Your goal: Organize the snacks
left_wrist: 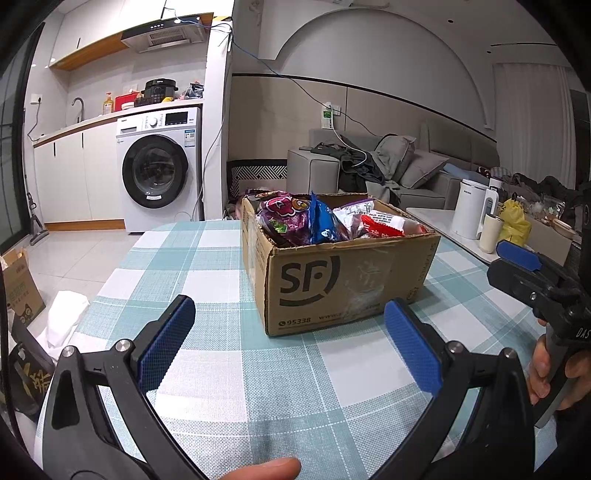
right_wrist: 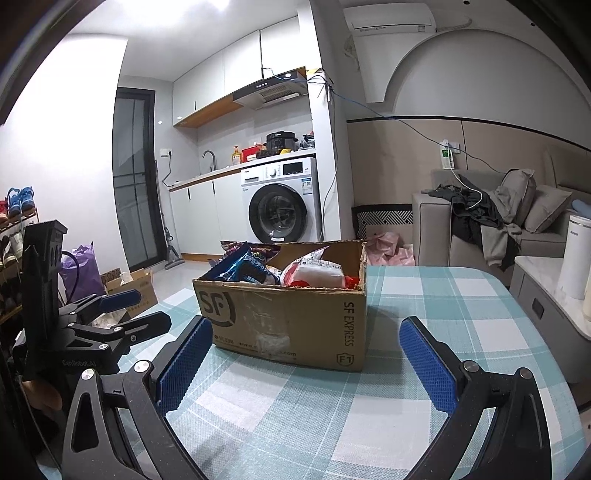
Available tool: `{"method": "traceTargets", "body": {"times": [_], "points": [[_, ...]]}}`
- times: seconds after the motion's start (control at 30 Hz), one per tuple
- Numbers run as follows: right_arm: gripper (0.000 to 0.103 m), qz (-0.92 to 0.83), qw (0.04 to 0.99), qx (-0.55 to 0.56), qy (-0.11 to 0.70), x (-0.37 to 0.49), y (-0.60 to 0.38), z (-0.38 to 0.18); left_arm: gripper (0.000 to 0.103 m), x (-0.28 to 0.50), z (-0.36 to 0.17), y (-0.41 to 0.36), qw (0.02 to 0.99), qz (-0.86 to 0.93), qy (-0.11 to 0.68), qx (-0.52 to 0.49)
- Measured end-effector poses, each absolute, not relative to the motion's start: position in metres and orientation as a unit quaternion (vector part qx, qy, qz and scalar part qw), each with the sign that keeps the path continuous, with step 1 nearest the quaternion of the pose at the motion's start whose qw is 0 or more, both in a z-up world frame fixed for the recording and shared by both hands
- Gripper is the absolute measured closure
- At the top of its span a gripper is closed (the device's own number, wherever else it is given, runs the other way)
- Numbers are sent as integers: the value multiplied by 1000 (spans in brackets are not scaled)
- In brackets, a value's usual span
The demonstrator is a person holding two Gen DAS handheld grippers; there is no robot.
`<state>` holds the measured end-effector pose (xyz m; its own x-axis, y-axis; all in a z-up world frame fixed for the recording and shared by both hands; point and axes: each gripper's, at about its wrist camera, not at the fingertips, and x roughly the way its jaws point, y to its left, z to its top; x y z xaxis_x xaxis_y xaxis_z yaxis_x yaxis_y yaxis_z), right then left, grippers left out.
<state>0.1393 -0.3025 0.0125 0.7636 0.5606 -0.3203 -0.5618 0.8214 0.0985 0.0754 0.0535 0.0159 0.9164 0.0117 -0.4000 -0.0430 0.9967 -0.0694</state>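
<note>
While both tongs stood wide and empty, we viewed the snack box (left_wrist: 343, 284).
We saw left tongs (left_wrist: 288, 343) and right tongs (right_wrist: 301, 363) over the checked bench (left_wrist: 221, 387), the box just ahead.

Bright, even indoor light falls from overhead, with a glare patch on the ceiling (right_wrist: 229, 5) in the right wrist view. Shadows on the desk (left_wrist: 221, 387) are soft. Both pictures are sharp at centre, strongly bent and dark-cornered at the edges.
</note>
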Motion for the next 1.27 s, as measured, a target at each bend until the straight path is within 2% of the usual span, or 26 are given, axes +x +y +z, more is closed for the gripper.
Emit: {"method": "traceTargets", "body": {"times": [1.27], "points": [[0,300,938,2,173,138,-300,9,1,77,12,52,978,10,207,-37]]}}
